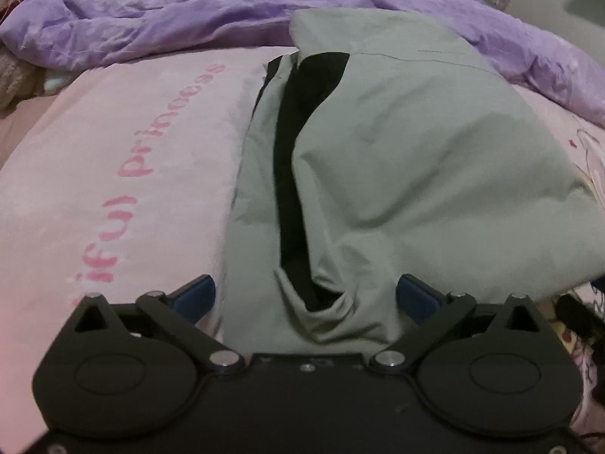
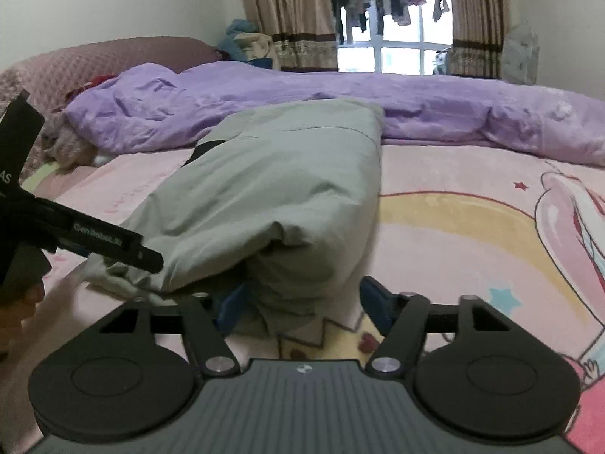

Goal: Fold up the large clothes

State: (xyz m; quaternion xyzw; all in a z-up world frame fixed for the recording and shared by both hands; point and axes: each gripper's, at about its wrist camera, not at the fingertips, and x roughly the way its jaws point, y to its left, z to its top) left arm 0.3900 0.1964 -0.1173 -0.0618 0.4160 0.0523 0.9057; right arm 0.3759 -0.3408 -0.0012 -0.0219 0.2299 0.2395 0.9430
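Two grippers at the near end of a folded grey garment [image 2: 272, 189] lying on the pink bed [image 2: 453, 234], purple quilt [image 2: 378, 113] behind. Right gripper [image 2: 298, 302] fingers wide, cloth between them, not pinched. Left gripper [image 1: 306, 295] fingers also spread wide astride the garment's black-lined fold.

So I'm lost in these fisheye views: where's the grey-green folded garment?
The grey-green folded garment lies mid-bed on the pink printed sheet, before the purple duvet.
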